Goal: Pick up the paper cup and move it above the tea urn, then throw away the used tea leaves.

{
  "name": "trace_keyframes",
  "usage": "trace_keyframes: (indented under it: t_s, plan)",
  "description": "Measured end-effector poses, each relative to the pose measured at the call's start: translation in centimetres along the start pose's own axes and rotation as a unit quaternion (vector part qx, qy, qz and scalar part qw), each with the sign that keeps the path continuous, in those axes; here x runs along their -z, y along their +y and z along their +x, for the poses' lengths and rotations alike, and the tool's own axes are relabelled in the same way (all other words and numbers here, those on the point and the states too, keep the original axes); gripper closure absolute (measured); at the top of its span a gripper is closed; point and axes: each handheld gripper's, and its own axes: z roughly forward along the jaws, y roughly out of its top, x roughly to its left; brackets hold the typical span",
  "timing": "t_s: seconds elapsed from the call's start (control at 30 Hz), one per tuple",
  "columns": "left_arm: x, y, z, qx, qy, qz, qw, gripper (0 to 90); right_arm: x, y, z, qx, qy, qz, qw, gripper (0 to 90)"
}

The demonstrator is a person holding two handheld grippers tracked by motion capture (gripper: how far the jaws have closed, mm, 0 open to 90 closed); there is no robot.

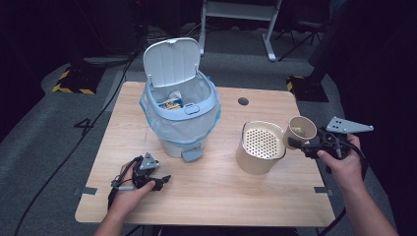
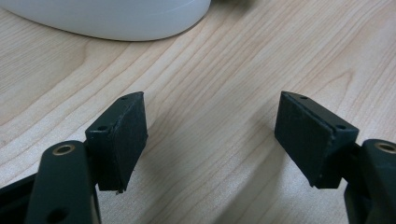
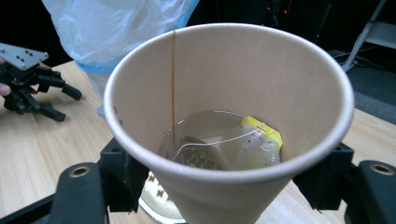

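We hold the cup (image 1: 300, 131) clamped in our right gripper (image 1: 294, 143), lifted just beside the strainer (image 1: 261, 146), a teabag (image 3: 224, 149) inside. Our left gripper (image 1: 164, 180) rests wide open and empty on the table (image 1: 211, 196). Next, probably tip the cup over the strainer slowly, keeping it centred.

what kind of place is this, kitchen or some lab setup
Most likely a lab or studio set up for recording, not a kitchen. A lone wooden table stands on grey carpet in a dark room, with black-and-yellow hazard tape on the floor, loose cables and a white equipment stand behind.
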Motion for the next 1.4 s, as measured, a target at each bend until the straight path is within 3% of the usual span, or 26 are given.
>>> trace_keyframes:
  t_s: [0.33,0.7,0.77,0.87,0.9,0.93,1.03,1.27,1.4]
  plan:
    - [0.0,0.0,0.0,0.000,0.000,0.000,1.0000,25.7,-2.2,1.6,-1.0,0.007,0.000,0.001,1.0000,29.1]
    - [0.0,0.0,0.0,0.000,0.000,0.000,1.0000,25.7,-4.8,2.9,-0.6,0.023,0.010,0.007,0.9997,29.1]
    - [0.0,0.0,0.0,0.000,0.000,0.000,1.0000,25.6,-5.3,3.1,-0.5,0.035,0.003,0.011,0.9993,29.2]
    - [0.0,0.0,0.0,0.000,-0.001,0.000,1.0000,25.7,-5.9,3.5,-0.7,0.071,-0.015,0.024,0.9971,29.7]
    - [0.0,0.0,0.0,0.000,-0.001,0.000,1.0000,25.7,-5.9,3.5,-0.7,0.071,-0.015,0.024,0.9971,29.7]
    - [0.0,0.0,0.0,0.000,-0.001,0.000,1.0000,25.6,-6.2,3.7,-0.8,0.093,-0.024,0.033,0.9948,30.0]
    - [0.0,0.0,0.0,0.000,-0.001,0.000,1.0000,25.6,-6.5,3.7,-1.0,0.109,-0.027,0.032,0.9931,30.2]
    - [0.0,0.0,0.0,0.000,0.000,0.000,1.0000,25.7,-7.5,3.8,-2.2,0.094,-0.031,0.029,0.9947,30.3]
    - [0.0,0.0,0.0,0.000,0.000,0.000,1.0000,25.7,-8.2,3.7,-2.1,0.083,-0.008,0.030,0.9960,30.3]
